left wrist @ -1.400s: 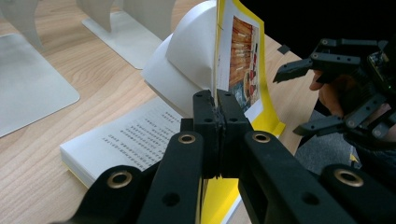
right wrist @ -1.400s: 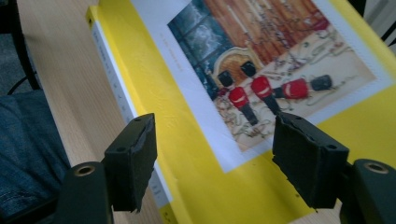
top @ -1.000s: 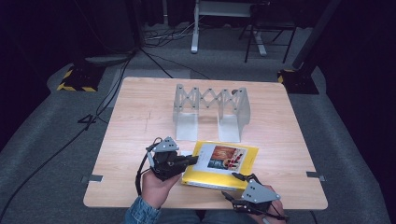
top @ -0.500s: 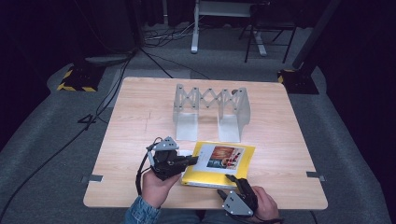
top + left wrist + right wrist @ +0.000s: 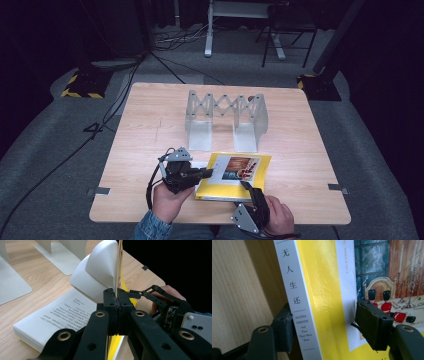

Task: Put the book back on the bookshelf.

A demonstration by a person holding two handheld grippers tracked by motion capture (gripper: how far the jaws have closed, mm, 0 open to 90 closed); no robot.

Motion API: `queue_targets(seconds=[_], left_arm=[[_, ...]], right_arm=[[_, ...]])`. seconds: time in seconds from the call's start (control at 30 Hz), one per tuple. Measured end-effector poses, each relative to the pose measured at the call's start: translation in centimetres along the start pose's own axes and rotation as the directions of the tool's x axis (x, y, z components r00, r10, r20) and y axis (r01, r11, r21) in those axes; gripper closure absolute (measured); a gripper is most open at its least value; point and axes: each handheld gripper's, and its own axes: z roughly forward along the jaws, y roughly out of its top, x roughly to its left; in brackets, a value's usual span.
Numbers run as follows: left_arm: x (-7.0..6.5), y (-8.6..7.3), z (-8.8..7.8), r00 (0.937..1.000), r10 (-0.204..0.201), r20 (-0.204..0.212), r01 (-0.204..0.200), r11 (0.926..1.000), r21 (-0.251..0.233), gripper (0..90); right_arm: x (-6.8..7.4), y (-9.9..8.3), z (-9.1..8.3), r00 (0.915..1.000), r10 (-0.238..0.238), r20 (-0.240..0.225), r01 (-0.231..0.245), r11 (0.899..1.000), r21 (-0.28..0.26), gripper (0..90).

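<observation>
Swinging round since a second ago, right tool [image 5: 246,189] now straddling yellow book's [image 5: 235,172] spine, spread. Left tool [image 5: 116,296] pinching lifted cover; shelving in rack [image 5: 225,119] beyond probably remaining.

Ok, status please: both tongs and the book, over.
Left tongs shut on lifted front cover and pages of yellow book. Right tongs open, straddling the spine end, not clamped. Metal rack stands behind, apart. Nothing in the way.
</observation>
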Motion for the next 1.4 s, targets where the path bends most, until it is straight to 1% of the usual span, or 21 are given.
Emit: queue_targets(seconds=[0.23,0.27,0.33,0.37,0.43,0.5,0.57,0.6,0.63,0.7,0.73,0.8,0.9,0.93,0.97,1.0,1.07,1.13,1.27,1.33,1.4], left_arm=[[0.1,-0.1,0.2,0.9999,-0.010,-0.003,0.010,0.9999,0.014,88.8],[0.1,-0.1,0.3,0.9999,-0.012,-0.003,0.012,0.9998,0.015,88.8],[0.2,-0.1,0.3,0.9998,-0.018,-0.009,0.018,0.9997,0.017,88.8],[0.2,-0.2,0.4,0.9997,-0.025,-0.006,0.025,0.9994,0.022,88.8],[0.4,-0.3,0.6,0.9996,-0.026,-0.014,0.027,0.9991,0.033,88.8],[0.6,-0.4,0.6,0.9987,-0.039,-0.034,0.040,0.9988,0.027,88.8],[1.0,-0.5,0.4,0.9962,-0.072,-0.049,0.073,0.9973,0.011,87.2],[1.0,-0.5,0.4,0.9962,-0.072,-0.049,0.073,0.9973,0.011,83.6],[1.7,-0.7,0.1,0.9926,-0.108,-0.055,0.107,0.9941,-0.020,76.0],[2.3,-0.9,-0.6,0.9864,-0.143,-0.082,0.137,0.9882,-0.067,60.7],[2.7,-1.1,-1.0,0.9834,-0.160,-0.085,0.152,0.9836,-0.097,56.4],[3.3,-1.4,-1.7,0.9775,-0.184,-0.102,0.170,0.9762,-0.135,51.2],[3.9,-1.9,-2.2,0.9727,-0.177,-0.151,0.154,0.9767,-0.149,46.8],[3.9,-1.9,-2.2,0.9727,-0.177,-0.151,0.154,0.9767,-0.149,46.4],[4.2,-2.3,-2.5,0.9673,-0.183,-0.176,0.158,0.9766,-0.146,46.4],[4.4,-2.5,-2.6,0.9652,-0.180,-0.190,0.154,0.9776,-0.143,46.3],[4.7,-3.0,-2.9,0.9591,-0.166,-0.229,0.136,0.9808,-0.139,46.2],[5.1,-3.5,-3.2,0.9494,-0.147,-0.278,0.114,0.9850,-0.130,46.2],[6.1,-5.0,-2.8,0.9181,-0.115,-0.379,0.096,0.9930,-0.069,46.4],[6.5,-5.7,-2.3,0.8943,-0.060,-0.443,0.062,0.9980,-0.011,46.6],[6.8,-6.4,-2.0,0.8704,-0.007,-0.492,0.031,0.9987,0.040,46.7]], right_arm=[[0.3,0.1,0.9,0.9996,-0.027,0.011,0.027,0.999,0.018,37.0],[0.3,0.1,1.0,0.9993,-0.035,0.012,0.035,0.999,0.015,39.1],[0.6,0.3,1.1,0.9969,-0.077,0.018,0.077,0.997,0.023,50.0],[0.8,0.4,1.1,0.9939,-0.109,0.019,0.108,0.993,0.036,57.5],[1.3,0.5,1.3,0.9778,-0.206,0.038,0.203,0.976,0.076,68.3],[1.3,0.6,1.5,0.9736,-0.224,0.042,0.220,0.972,0.087,71.9],[1.2,0.7,1.5,0.9708,-0.236,0.045,0.231,0.969,0.083,73.4],[1.1,0.7,1.4,0.9699,-0.239,0.044,0.235,0.968,0.081,73.8],[1.1,0.8,1.4,0.9706,-0.237,0.045,0.233,0.969,0.081,74.1],[0.9,0.7,1.3,0.9728,-0.227,0.045,0.224,0.972,0.074,74.3],[0.8,0.7,1.3,0.9746,-0.220,0.044,0.216,0.974,0.070,74.3],[0.7,0.7,1.3,0.9773,-0.207,0.044,0.204,0.977,0.067,74.5],[0.9,0.6,1.3,0.9789,-0.202,0.029,0.200,0.978,0.066,74.8],[0.9,0.6,1.3,0.9789,-0.202,0.029,0.200,0.978,0.066,74.8],[0.8,0.7,1.3,0.9816,-0.189,0.025,0.187,0.980,0.062,75.0],[0.7,0.7,1.2,0.9823,-0.186,0.023,0.184,0.981,0.061,75.1],[0.4,0.8,1.1,0.9862,-0.165,0.018,0.164,0.985,0.054,75.3],[0.0,0.8,1.0,0.9892,-0.146,0.015,0.145,0.988,0.050,75.5],[-0.9,1.0,0.8,0.9964,-0.084,0.002,0.084,0.996,0.033,76.0],[-1.4,1.1,0.6,0.9987,-0.050,0.006,0.050,0.999,0.022,76.0],[-1.9,1.0,0.4,1.0000,-0.005,0.008,0.005,1.000,0.009,76.0]])
